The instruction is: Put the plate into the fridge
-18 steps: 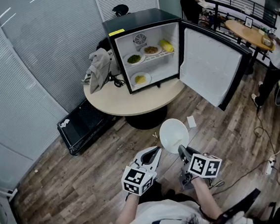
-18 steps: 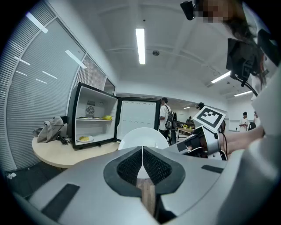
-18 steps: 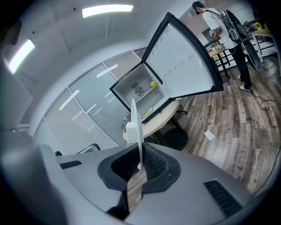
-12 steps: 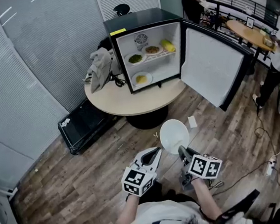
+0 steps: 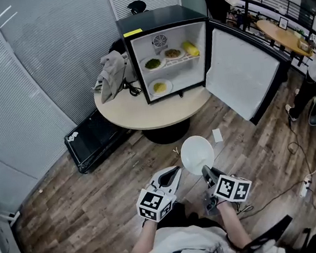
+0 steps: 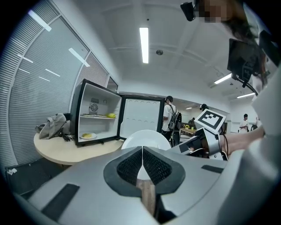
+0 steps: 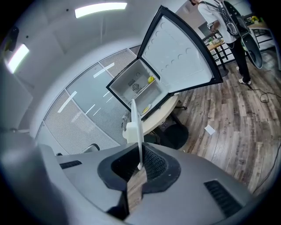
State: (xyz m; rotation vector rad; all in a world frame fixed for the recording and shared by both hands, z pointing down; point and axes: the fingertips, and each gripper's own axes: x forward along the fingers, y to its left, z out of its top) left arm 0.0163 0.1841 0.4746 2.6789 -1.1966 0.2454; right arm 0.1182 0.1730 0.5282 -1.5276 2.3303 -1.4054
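We see a smooth, glossy white plate (image 5: 197, 154), a fridge (image 5: 158, 19) with a shiny black shell, a matt pale bench (image 5: 145, 113), crumpled grey cloth (image 5: 110, 75) and a matt wood-plank floor (image 5: 88, 209).

The white, round, empty plate (image 5: 197, 154) was clamped at its near rim by the right gripper (image 5: 206, 172). The black fridge (image 5: 158, 17) stood well apart on the table (image 5: 140, 112), door open.
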